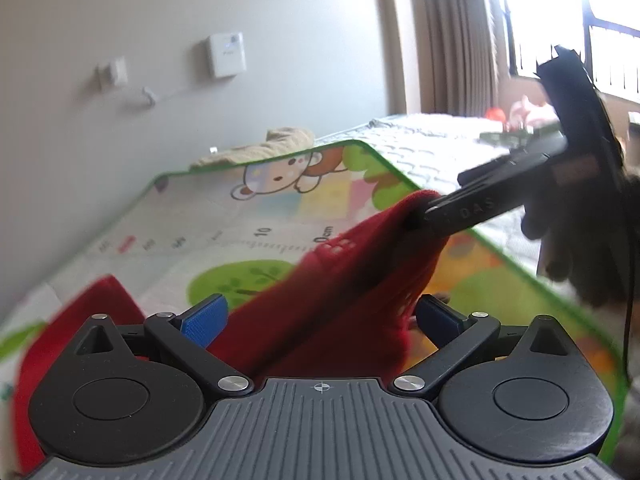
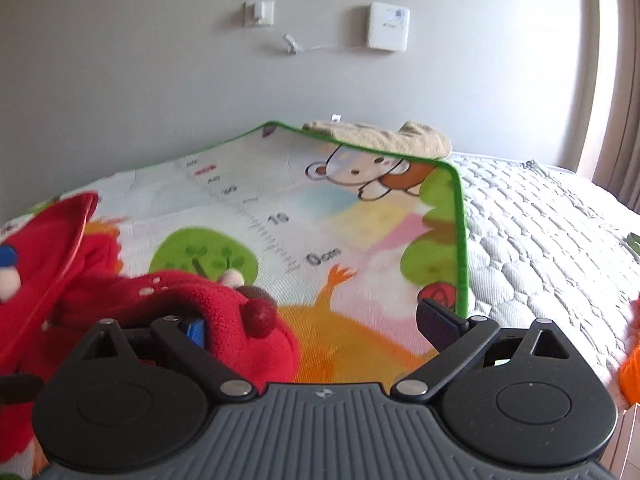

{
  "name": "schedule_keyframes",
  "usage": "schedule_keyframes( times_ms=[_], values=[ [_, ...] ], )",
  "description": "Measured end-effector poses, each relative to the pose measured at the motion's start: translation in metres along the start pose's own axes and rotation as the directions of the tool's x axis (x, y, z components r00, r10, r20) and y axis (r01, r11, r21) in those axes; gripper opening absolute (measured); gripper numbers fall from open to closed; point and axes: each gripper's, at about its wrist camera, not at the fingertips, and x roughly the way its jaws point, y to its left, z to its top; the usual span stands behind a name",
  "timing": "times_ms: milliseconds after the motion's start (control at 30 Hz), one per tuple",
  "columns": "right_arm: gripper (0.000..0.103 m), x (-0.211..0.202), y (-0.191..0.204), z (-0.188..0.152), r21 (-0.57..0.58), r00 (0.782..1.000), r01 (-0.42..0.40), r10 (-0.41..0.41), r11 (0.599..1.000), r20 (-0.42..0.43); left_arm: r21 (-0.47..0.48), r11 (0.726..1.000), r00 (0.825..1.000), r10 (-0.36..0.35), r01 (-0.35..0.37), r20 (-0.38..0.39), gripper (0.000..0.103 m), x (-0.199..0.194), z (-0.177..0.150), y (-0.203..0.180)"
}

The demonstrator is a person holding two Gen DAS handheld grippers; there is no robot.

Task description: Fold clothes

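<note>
A red fleece garment (image 1: 328,300) lies on a cartoon play mat (image 1: 224,216). In the left wrist view my left gripper (image 1: 320,318) stands open, its blue pads on either side of a raised fold of the garment. My right gripper (image 1: 424,212) appears there from the side, shut on the garment's lifted upper edge. In the right wrist view the red garment (image 2: 224,312) bunches at lower left and covers the left blue pad (image 2: 196,330); the right gripper (image 2: 316,320) has its fingers set wide apart there.
A beige garment (image 2: 384,138) lies at the mat's far edge (image 2: 460,216). A white quilted mattress (image 2: 540,232) extends to the right. Something orange (image 2: 630,372) sits at the far right. A grey wall with a socket and white box stands behind; a curtain and window are right.
</note>
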Motion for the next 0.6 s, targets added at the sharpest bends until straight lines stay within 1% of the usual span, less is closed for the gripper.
schedule_keyframes(
  times_ms=[33,100,200,300,333,400,467,500,600],
  values=[
    [0.098,-0.004,-0.002,0.001,0.004,1.000,-0.013,0.013,1.000,0.015,-0.057,0.998,1.000,-0.015,0.015,-0.009,0.102,0.004,0.001,0.004],
    [0.098,-0.013,0.002,0.001,-0.013,0.998,-0.032,0.033,0.999,0.049,-0.170,0.985,0.999,-0.046,0.041,-0.027,0.102,0.012,0.003,0.012],
    [0.098,-0.015,0.011,0.000,-0.053,0.997,-0.040,0.043,0.998,0.067,-0.286,0.958,0.996,-0.021,-0.004,-0.084,0.102,0.020,0.000,0.026],
    [0.098,-0.012,0.010,-0.003,-0.029,0.997,-0.056,0.058,0.998,0.048,-0.408,0.912,0.991,-0.010,-0.046,-0.134,0.102,0.025,-0.004,0.044],
    [0.098,-0.011,0.008,-0.005,-0.015,0.997,-0.066,0.066,0.998,0.040,-0.438,0.897,0.990,-0.010,-0.052,-0.139,0.102,0.024,-0.006,0.050],
    [0.098,-0.007,0.006,-0.010,0.008,0.996,-0.085,0.085,0.996,0.019,-0.472,0.880,0.991,-0.020,-0.046,-0.135,0.102,0.018,-0.009,0.059],
    [0.099,-0.003,0.006,-0.014,0.022,0.995,-0.096,0.096,0.995,-0.004,-0.515,0.856,0.989,-0.039,-0.040,-0.142,0.102,0.015,-0.013,0.067],
    [0.099,-0.001,0.007,-0.016,0.024,0.995,-0.100,0.100,0.995,-0.015,-0.551,0.834,0.987,-0.057,-0.036,-0.149,0.102,0.016,-0.016,0.072],
    [0.100,0.004,0.013,-0.020,0.026,0.994,-0.103,0.104,0.994,-0.040,-0.660,0.751,0.979,-0.119,-0.020,-0.165,0.102,0.019,-0.024,0.084]
  ],
)
